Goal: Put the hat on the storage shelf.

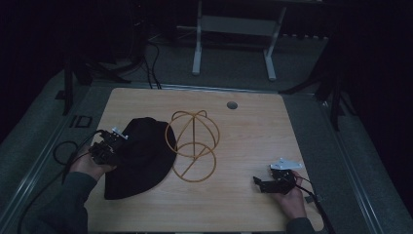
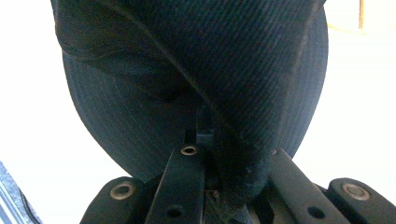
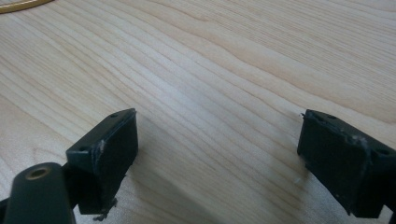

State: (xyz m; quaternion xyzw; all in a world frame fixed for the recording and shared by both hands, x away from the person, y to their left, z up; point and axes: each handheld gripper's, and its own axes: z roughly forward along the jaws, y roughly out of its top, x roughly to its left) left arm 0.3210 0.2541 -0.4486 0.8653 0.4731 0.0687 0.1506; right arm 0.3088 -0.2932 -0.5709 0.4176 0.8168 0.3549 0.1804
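A black fabric hat [image 1: 141,156] lies on the left half of the wooden table [image 1: 253,131]. My left gripper [image 1: 114,141] is at the hat's left edge, shut on the brim. In the left gripper view the dark ribbed cloth of the hat [image 2: 196,70] spreads above the jaws, and a fold of its brim is pinched in my left gripper [image 2: 219,154]. A gold wire hat stand [image 1: 192,146] rises just right of the hat. My right gripper [image 1: 260,184] rests near the table's front right with its jaws open. In its own view the right gripper [image 3: 219,154] has bare wood between the pads.
A small round grommet [image 1: 232,105] sits near the table's far edge. A white frame [image 1: 234,44] stands on the floor behind the table. A black cable [image 1: 63,151] trails off the left side. A bit of the gold wire [image 3: 18,4] shows in the right gripper view.
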